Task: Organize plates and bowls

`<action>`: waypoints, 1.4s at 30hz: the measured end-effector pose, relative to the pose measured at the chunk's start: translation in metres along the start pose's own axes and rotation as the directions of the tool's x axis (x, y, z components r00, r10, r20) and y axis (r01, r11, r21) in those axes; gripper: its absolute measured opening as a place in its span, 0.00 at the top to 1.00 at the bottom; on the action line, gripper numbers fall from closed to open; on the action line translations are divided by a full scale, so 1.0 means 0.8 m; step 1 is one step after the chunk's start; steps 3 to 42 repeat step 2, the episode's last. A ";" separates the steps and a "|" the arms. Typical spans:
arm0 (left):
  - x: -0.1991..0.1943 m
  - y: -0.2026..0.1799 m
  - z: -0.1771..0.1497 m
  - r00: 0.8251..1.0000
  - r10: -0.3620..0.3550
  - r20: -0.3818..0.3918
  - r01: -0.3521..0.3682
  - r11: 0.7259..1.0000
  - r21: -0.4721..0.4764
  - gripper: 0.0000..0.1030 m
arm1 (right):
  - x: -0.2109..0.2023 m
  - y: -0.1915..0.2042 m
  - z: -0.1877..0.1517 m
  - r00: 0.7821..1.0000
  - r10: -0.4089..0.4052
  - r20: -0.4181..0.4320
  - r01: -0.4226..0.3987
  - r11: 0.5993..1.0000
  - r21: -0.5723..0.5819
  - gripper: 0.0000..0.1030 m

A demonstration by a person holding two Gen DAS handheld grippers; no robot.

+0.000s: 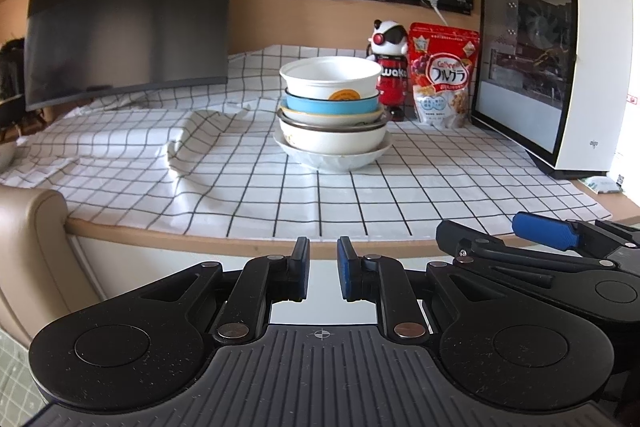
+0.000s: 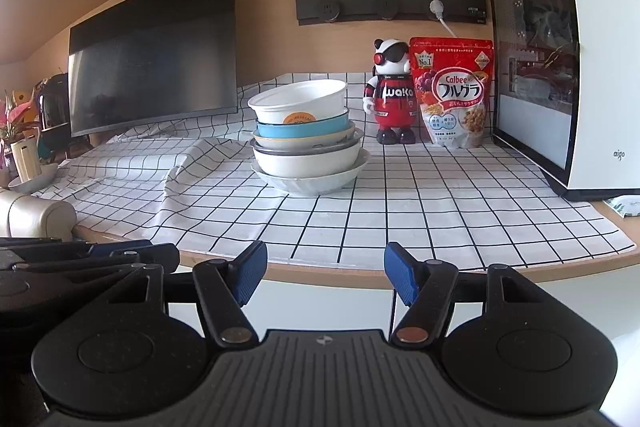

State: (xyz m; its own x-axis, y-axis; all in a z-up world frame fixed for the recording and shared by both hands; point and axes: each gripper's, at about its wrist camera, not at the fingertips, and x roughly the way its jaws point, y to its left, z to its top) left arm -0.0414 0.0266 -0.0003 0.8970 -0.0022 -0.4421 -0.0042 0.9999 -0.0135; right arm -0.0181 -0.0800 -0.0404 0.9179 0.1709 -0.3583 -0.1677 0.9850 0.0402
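Hovering: both tongs (image 1: 323, 269) (image 2: 325, 273) empty, bowl stack (image 1: 332, 113) untouched.

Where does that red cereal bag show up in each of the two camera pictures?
Left wrist view: the Calbee cereal bag stands right of centre, beside the white computer case.
Right wrist view: the bag again stands right of centre.
Shared landmark: the panda figurine on the bag's left.
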 end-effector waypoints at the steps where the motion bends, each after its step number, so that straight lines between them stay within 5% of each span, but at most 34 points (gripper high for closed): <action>1: 0.002 0.001 0.000 1.000 0.004 -0.004 -0.004 1.000 -0.009 0.83 | 0.001 0.000 0.001 1.000 -0.001 -0.003 0.001 1.000 -0.005 0.36; 42: 0.005 0.004 0.001 1.000 -0.002 -0.015 0.001 1.000 -0.024 0.83 | 0.002 0.001 0.001 1.000 -0.004 -0.004 0.004 1.000 -0.013 0.36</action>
